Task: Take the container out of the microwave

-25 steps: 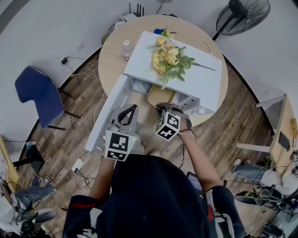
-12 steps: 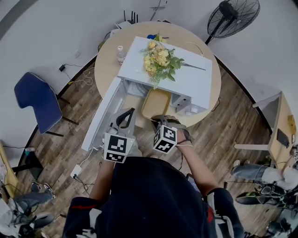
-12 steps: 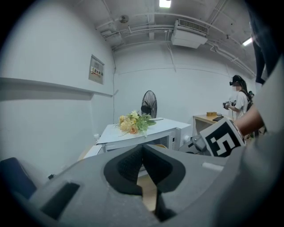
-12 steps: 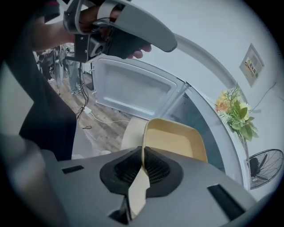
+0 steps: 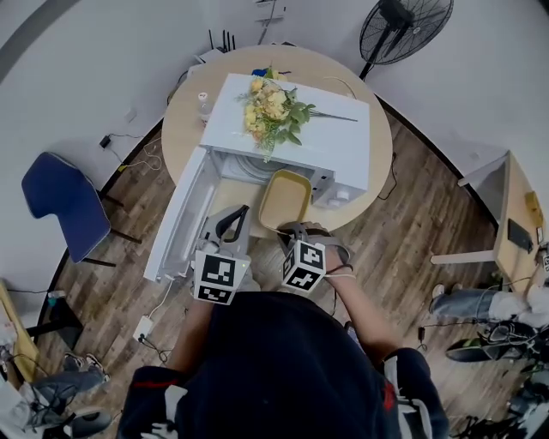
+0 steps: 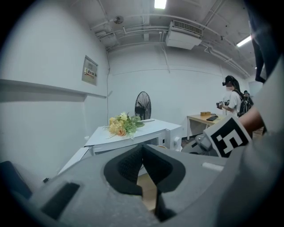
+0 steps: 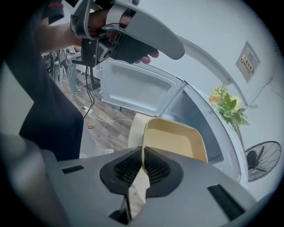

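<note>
The shallow yellow container (image 5: 286,197) hangs in front of the open white microwave (image 5: 343,146), over the round table's near edge. My right gripper (image 5: 289,228) is shut on the container's near rim. In the right gripper view the rim (image 7: 143,142) runs between the pads of the right gripper (image 7: 143,154), and the container (image 7: 175,139) stretches toward the microwave's cavity (image 7: 195,108). My left gripper (image 5: 227,221) hovers just left of it, by the open door (image 5: 180,223). The left gripper (image 6: 143,153) has its pads together, with nothing between them.
A bunch of yellow flowers (image 5: 268,107) lies on top of the microwave. The round wooden table (image 5: 184,120) carries a small bottle (image 5: 203,100). A standing fan (image 5: 403,26) is at the back right, a blue chair (image 5: 64,201) to the left. Cables lie on the floor.
The right gripper has drawn the yellow container out of the microwave's cavity toward the person. The left gripper has moved back alongside it.
</note>
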A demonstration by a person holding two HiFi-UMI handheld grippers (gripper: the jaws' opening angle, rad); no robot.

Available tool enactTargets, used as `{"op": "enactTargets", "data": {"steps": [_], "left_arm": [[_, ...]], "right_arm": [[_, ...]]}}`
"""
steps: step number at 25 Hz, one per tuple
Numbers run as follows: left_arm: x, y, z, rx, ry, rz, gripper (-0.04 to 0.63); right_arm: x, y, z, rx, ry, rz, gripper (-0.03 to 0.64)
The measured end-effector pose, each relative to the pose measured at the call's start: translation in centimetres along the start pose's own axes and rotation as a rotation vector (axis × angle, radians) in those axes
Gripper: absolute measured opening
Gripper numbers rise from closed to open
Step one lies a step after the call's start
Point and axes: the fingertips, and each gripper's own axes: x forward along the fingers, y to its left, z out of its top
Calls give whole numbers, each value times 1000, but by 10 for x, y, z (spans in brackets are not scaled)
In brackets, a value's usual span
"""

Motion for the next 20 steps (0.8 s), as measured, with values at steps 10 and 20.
{"op": "enactTargets", "data": {"steps": [10, 20], "left_arm": [[8, -24, 2, 5, 1, -49, 14], [6, -30, 1, -17, 1, -64, 14]], "right_arm": [[-14, 2, -18, 30, 20, -26, 23], [-21, 4, -14, 28, 16, -29, 23]]}}
